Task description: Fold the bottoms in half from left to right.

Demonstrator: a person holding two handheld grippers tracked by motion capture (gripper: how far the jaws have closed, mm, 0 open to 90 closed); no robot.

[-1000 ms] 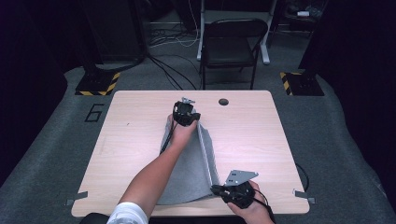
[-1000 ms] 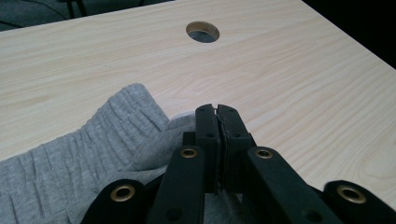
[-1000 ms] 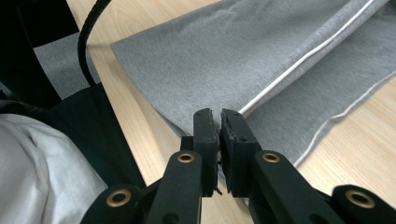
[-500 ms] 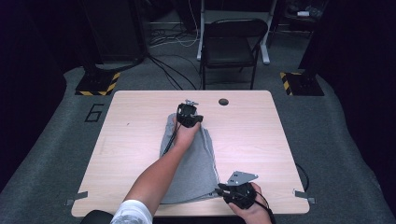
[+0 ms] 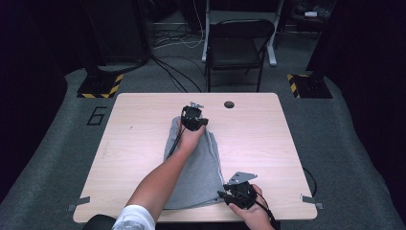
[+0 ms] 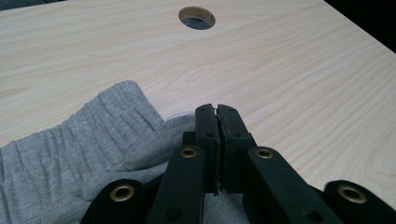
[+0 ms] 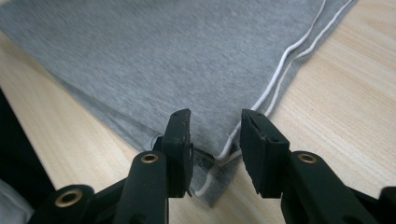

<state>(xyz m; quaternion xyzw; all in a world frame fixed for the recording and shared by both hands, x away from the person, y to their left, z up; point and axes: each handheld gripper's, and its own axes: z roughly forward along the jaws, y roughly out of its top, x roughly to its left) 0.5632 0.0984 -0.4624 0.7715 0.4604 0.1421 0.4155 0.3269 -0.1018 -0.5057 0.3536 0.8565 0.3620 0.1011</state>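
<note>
1. The grey sweatpants (image 5: 194, 167) lie folded lengthwise on the tabletop (image 5: 268, 139), running from the middle toward 6 o'clock. The waistband (image 6: 70, 135) is at the 12 o'clock end and the white side stripe (image 7: 289, 60) runs along the 3 o'clock edge.
2. The left gripper (image 5: 192, 117) is clenched at the waistband end. Cloth bunches round its jaws, though the pinch itself is hard to make out. If that hold is shallow, any pull could slip it and rumple the fold.
3. The right gripper (image 7: 215, 135) has just been opening its jaws. The hem corner (image 7: 210, 186) lies between them, no longer pressed. Lifting away carelessly could snag the corner on a pad (image 7: 180, 140) and drag the layers askew.
4. That hem sits close to the tabletop's 6 o'clock edge, so a nudge could push it over.
</note>
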